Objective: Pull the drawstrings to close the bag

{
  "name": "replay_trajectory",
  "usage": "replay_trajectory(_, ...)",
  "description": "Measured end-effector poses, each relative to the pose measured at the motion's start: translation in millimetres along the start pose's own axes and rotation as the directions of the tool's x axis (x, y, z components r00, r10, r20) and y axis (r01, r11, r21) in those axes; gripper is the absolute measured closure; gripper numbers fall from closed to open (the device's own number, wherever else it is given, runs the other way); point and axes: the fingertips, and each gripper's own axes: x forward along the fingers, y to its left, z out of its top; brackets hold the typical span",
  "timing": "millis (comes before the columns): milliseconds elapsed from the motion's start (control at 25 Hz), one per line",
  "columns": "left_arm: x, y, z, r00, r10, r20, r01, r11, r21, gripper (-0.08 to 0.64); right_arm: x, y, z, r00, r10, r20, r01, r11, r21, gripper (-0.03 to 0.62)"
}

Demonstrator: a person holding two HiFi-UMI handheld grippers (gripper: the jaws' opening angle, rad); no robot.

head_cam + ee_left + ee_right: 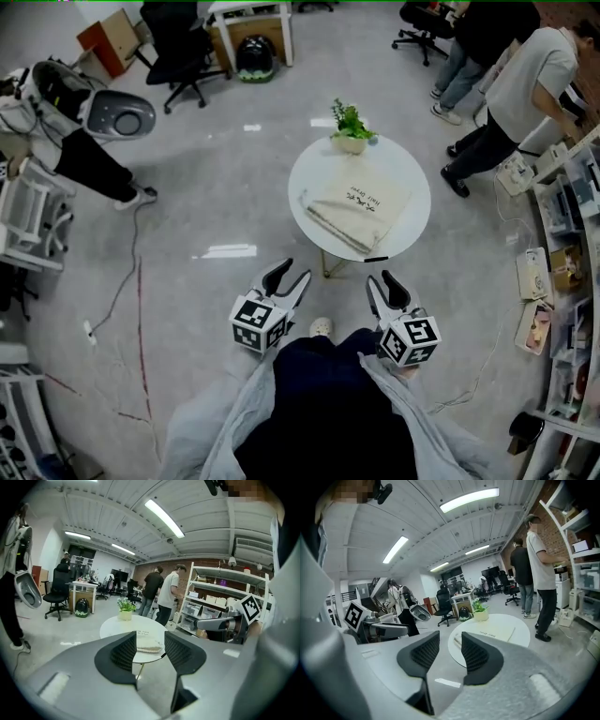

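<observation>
A cream cloth bag (357,210) with dark print lies flat on a round white table (410,178); the bag (149,642) shows between the jaws in the left gripper view, and the bag (493,633) lies past the jaws in the right gripper view. My left gripper (288,277) hangs over the floor short of the table's near edge, jaws apart with nothing between them. My right gripper (385,289) is held beside it, just below the table's near rim, also open and empty. The drawstrings are too small to make out.
A small potted plant (352,127) stands at the table's far edge. Two people (525,84) stand by shelves at the right. Office chairs (183,52), a white robot (89,112) and floor cables (131,309) lie to the left. The holder's shoe (322,327) shows between the grippers.
</observation>
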Motion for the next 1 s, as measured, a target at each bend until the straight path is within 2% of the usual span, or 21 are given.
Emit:
replay_trajectory(280,22.7,10.5,-10.3,0.997,-0.036,-0.069,0.036,0.999,0.004,0.376,-14.8,-35.8,-11.4,0.993,-0.116,-0.036,0.118,0.992,0.035,0.449)
replay_trajectory(640,44.5,38.9,-25.1,0.992,-0.024,-0.123,0.020,0.999,-0.031,0.371,13.8,-57.6,-23.4,0.988,-0.137,-0.073,0.141,0.989,0.053,0.449)
replay_trajectory(840,67.0,74.6,-18.9,0.987,-0.017,-0.159,0.004,0.996,-0.084,0.368,47.4,-72.9,-31.4,0.980,-0.164,-0.108,0.175,0.980,0.099,0.449)
replay_trajectory(1000,97.8,114.7,-14.4,0.981,-0.014,-0.195,-0.022,0.983,-0.180,0.343,72.0,-90.4,-38.2,0.965,-0.226,-0.136,0.247,0.954,0.169,0.437)
